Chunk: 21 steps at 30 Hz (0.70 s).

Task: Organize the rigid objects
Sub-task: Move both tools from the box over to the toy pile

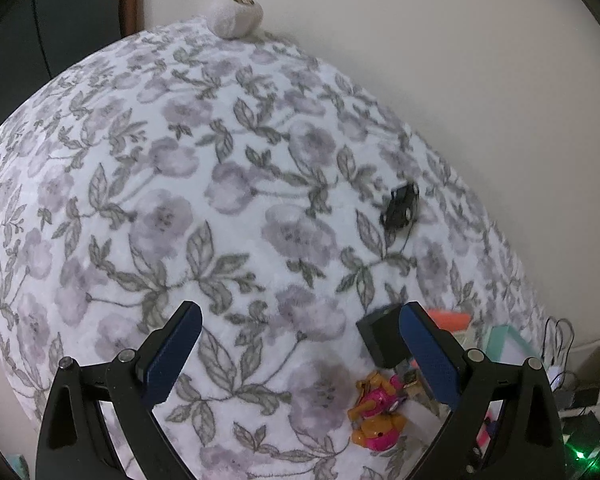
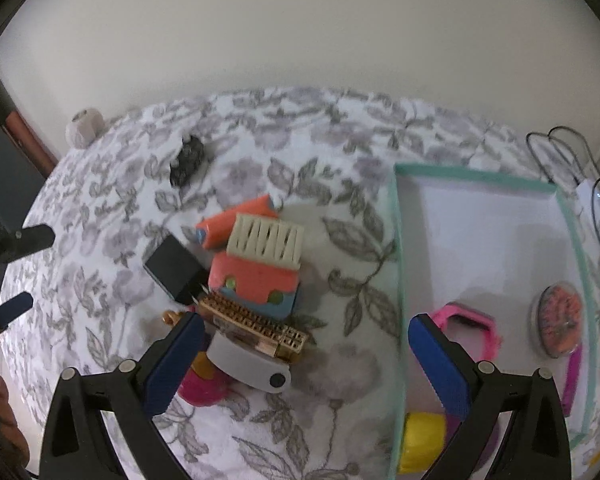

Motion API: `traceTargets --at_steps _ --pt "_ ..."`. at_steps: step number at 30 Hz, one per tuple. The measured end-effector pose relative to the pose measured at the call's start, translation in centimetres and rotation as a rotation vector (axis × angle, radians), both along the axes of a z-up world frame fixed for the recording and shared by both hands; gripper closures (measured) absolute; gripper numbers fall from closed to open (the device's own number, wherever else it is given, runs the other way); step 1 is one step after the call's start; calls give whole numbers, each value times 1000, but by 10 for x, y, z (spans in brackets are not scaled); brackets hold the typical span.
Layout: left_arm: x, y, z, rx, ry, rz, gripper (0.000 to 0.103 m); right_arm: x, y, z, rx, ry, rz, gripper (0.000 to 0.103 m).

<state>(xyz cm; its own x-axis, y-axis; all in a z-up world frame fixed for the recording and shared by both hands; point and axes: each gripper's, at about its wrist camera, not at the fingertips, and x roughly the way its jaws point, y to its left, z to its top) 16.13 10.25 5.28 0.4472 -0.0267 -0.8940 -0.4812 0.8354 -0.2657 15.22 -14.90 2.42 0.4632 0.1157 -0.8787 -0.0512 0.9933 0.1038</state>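
Note:
A heap of small rigid items lies on the floral blanket (image 2: 340,140): an orange tube (image 2: 240,220), a cream slatted piece (image 2: 266,242), a coral and blue block (image 2: 256,284), a black box (image 2: 174,268), a gold grid piece (image 2: 252,324), a grey flat piece (image 2: 248,364). My right gripper (image 2: 306,322) hangs open just above the heap's near side, nothing held. My left gripper (image 1: 300,316) is open over bare blanket; the black box (image 1: 380,336) and a pink and orange toy (image 1: 376,412) sit by its right finger. A black toy car (image 1: 400,206) lies apart.
A teal-rimmed white tray (image 2: 472,178) on the right holds a pink band (image 2: 472,328), a round pink disc (image 2: 560,324) and a yellow piece (image 2: 422,440). A grey yarn ball (image 2: 85,126) rests by the wall. Cables (image 2: 572,160) trail at the far right.

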Motion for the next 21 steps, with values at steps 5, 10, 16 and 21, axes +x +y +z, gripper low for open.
traceTargets --at_steps 5,10,16,21 --pt "8 -22 -18 -24 60 -79 4 0 9 -18 15 48 26 0" --pt "10 -39 -28 -10 95 -135 4 0 16 -26 17 46 42 0" --pt "10 -43 -37 -13 126 -136 4 3 16 -36 39 38 20 0" --pt "11 -48 -43 -27 147 -141 4 6 7 -40 91 68 3 0"
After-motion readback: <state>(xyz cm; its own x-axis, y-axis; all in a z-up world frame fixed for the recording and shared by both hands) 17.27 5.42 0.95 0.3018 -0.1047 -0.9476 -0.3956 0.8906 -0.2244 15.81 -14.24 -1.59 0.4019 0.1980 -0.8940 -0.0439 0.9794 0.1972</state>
